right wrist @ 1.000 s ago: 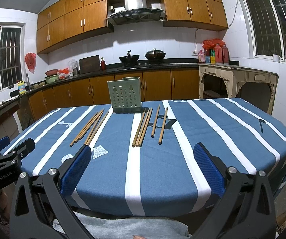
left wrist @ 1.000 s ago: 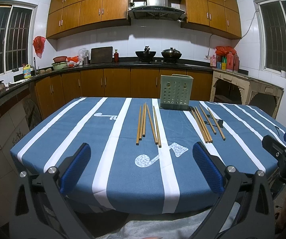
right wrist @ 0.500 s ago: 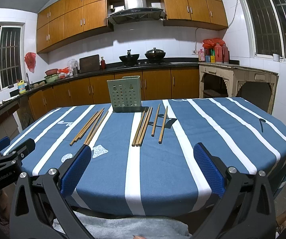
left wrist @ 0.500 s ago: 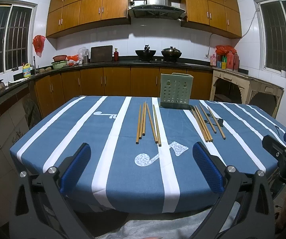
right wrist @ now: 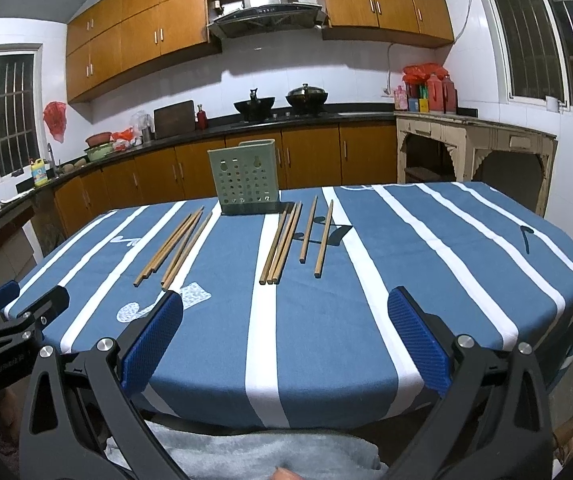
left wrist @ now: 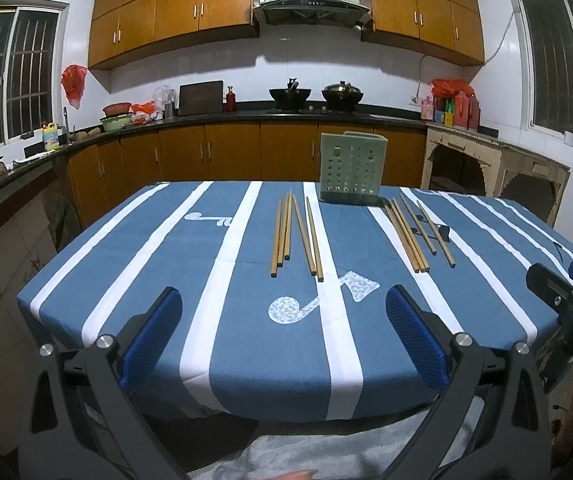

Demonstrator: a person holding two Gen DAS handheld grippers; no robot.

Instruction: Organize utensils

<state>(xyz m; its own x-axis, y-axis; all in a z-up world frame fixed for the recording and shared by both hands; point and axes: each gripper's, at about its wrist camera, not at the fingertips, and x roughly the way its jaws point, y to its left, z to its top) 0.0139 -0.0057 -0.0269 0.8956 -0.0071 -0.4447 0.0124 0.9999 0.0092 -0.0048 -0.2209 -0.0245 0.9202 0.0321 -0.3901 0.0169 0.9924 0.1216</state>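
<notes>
Two bundles of wooden chopsticks lie on the blue, white-striped tablecloth (left wrist: 246, 360). In the left wrist view the left bundle (left wrist: 286, 232) and the right bundle (left wrist: 408, 236) lie in front of a green perforated utensil holder (left wrist: 352, 168), which stands upright at the far side. My left gripper (left wrist: 284, 330) hovers open over the table's near edge, holding nothing. The right wrist view shows the holder (right wrist: 246, 178), the left bundle (right wrist: 174, 246) and the right bundle (right wrist: 280, 246), with two single sticks (right wrist: 318, 236) beside the latter. My right gripper (right wrist: 286, 330) is open too, well short of the sticks.
A kitchen counter (left wrist: 246, 114) with woks, bottles and bowls runs behind the table. A pale side table (right wrist: 474, 148) stands at the right wall. The other gripper shows at the frame edge in each view: the right gripper (left wrist: 566, 304), the left gripper (right wrist: 18, 312). A grey cloth (right wrist: 266, 452) lies below.
The left wrist view has shifted slightly, so the holder sits a little higher in frame. Nothing on the table moved and both grippers stay open.
</notes>
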